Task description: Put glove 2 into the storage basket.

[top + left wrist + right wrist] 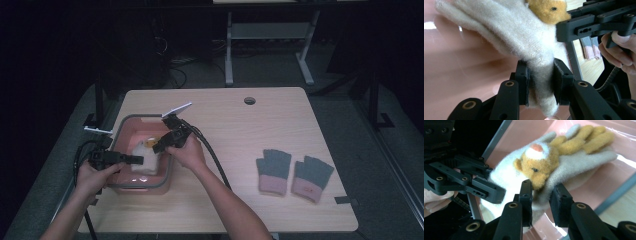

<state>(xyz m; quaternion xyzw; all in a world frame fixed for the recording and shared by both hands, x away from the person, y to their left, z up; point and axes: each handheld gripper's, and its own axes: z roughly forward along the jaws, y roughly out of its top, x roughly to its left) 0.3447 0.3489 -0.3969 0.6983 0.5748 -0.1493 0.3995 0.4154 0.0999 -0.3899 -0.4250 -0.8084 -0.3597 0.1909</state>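
— What's going on over the pink tub (167, 176) at the left of the table (240, 200)?

— Both hands are working one cream knitted glove (145, 159) with an orange animal face (537, 171) on it. It's held up inside the tub, above its pink floor.

— Who's got hold of it?

— The left gripper (540, 82) has its jaws pinching the cuff end, wool squeezed between the pads. In the high view it comes in from the tub's left rim.

— And the other one?

— The right gripper (541, 200) reaches in from the far right side. Its jaws stand either side of the glove's edge just below the face; the left pad touches wool, but there's a gap at the right one, so it's not clamping.

— Anything else on the table?

— A pair of grey fingerless gloves with pink cuffs (294, 172), lying flat well off to the right.
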